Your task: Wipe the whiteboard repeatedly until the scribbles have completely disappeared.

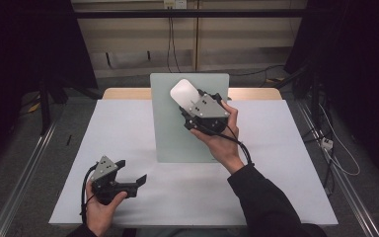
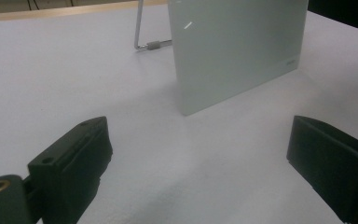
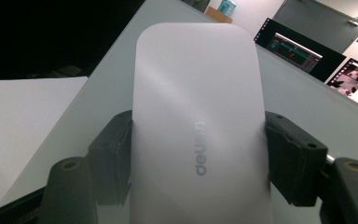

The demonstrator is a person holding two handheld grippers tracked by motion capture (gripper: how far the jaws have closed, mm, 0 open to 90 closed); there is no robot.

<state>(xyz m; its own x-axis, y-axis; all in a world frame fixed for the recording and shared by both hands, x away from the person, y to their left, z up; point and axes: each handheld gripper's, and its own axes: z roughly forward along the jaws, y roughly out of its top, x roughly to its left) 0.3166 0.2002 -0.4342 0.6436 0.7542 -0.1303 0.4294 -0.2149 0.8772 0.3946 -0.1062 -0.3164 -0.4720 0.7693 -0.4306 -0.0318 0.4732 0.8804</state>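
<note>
A pale glass board [image 1: 177,133] stands tilted on the white table, propped from behind by a metal stand [image 2: 145,43]. My right gripper [image 1: 190,106] is shut on a white rounded eraser block [image 1: 183,92], which it holds against the board's upper part. In the right gripper view both jaws clamp the sides of the white eraser [image 3: 198,116], whose grey lettering faces the camera, with the board [image 3: 298,93] behind it. My left gripper [image 1: 128,173] rests low at the table's front left, jaws wide apart and nothing between them. In the left gripper view the board [image 2: 235,46] stands ahead.
The white table top [image 1: 281,163] extends on both sides of the board, with its wooden edge [image 1: 123,93] at the back. Cables [image 1: 333,148] lie on the floor to the right. Black curtains and a metal rail [image 1: 22,168] flank the table.
</note>
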